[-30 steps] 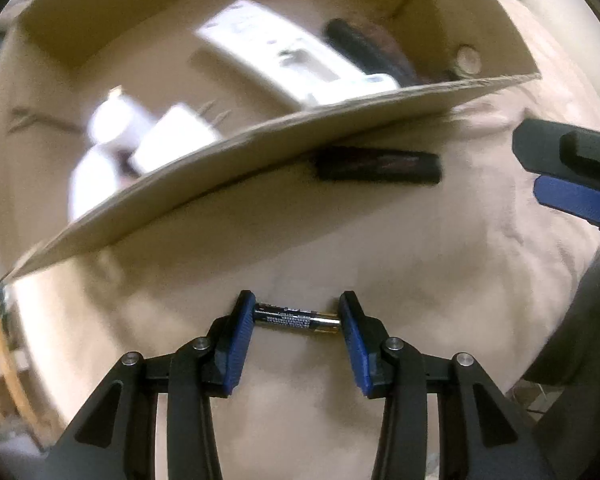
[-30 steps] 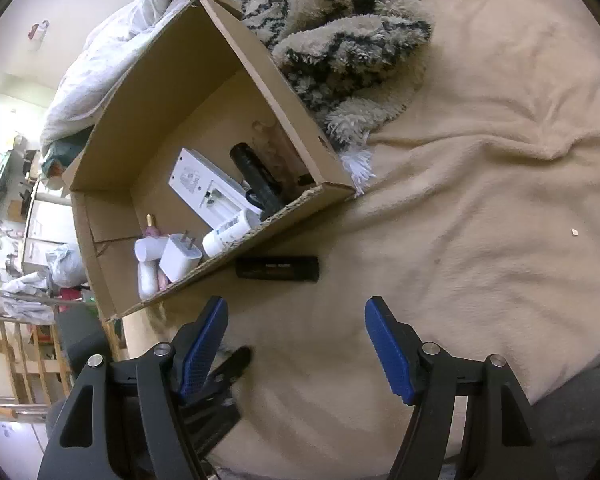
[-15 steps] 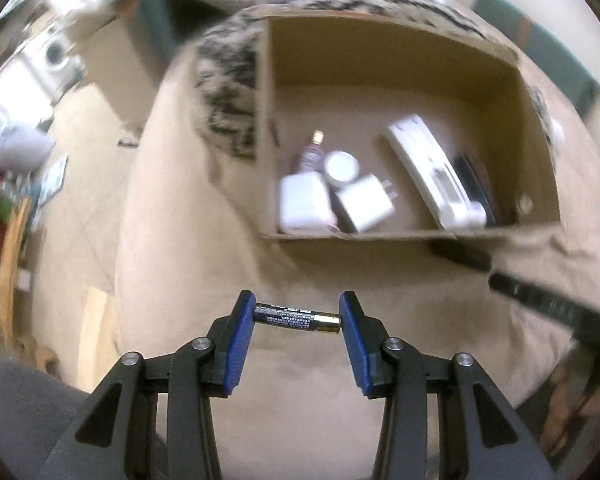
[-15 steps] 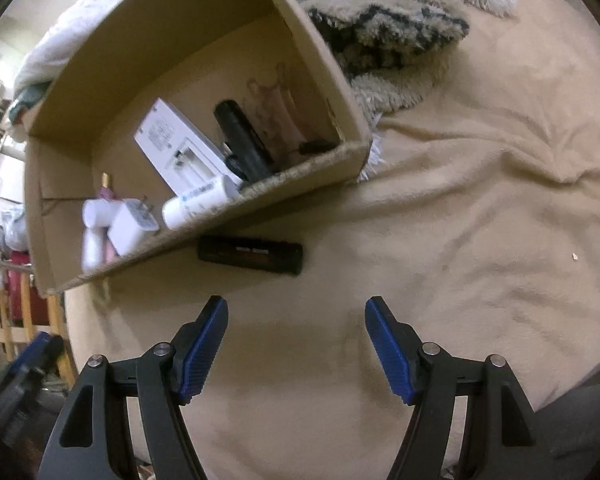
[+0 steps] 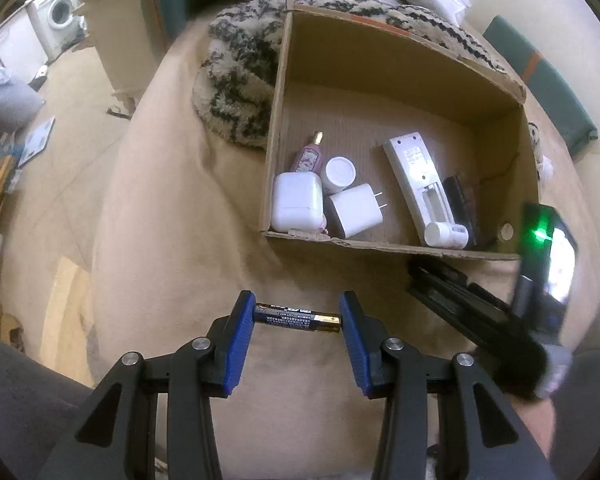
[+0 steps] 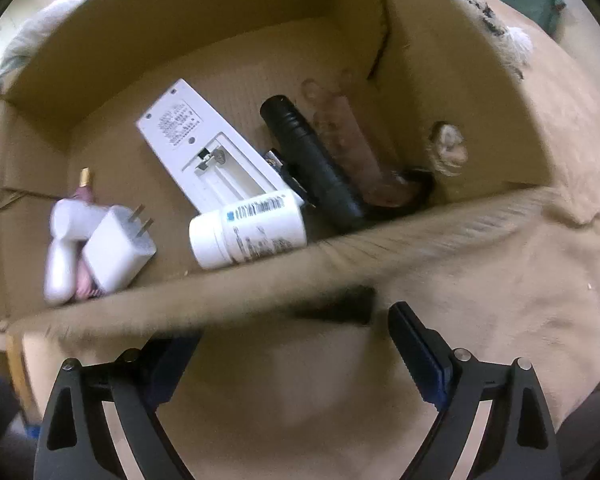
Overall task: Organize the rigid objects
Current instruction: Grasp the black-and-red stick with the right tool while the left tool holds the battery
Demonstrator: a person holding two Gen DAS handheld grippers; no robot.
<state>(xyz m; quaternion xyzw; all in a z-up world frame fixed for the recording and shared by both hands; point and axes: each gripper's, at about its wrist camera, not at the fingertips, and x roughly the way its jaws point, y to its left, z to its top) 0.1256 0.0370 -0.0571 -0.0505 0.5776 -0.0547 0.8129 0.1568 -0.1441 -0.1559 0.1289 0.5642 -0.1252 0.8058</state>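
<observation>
The left gripper [image 5: 297, 316] has its blue fingers [image 5: 240, 336] pressed on the two ends of a battery [image 5: 298, 317], held end to end above the tan blanket [image 5: 172, 216], short of the cardboard box [image 5: 274, 128]. The right gripper [image 6: 296, 344] has just been opening its jaws, which stand wide with nothing between them, low over a black cylinder [image 6: 340, 304] (blurred here) lying on the blanket just outside the box's near wall.

The end-to-end hold on the battery looks slight; a sideways knock could make it pivot out. The right gripper, so close to the wall, might catch the cardboard and shove the box.

Inside the box lie a white remote [image 5: 418, 184] with its battery bay uncovered, a white bottle [image 6: 248, 234], a plug adapter [image 5: 356, 210], a white case [image 5: 298, 200], a pink bottle [image 5: 309, 156] and a black flashlight [image 6: 312, 168].
</observation>
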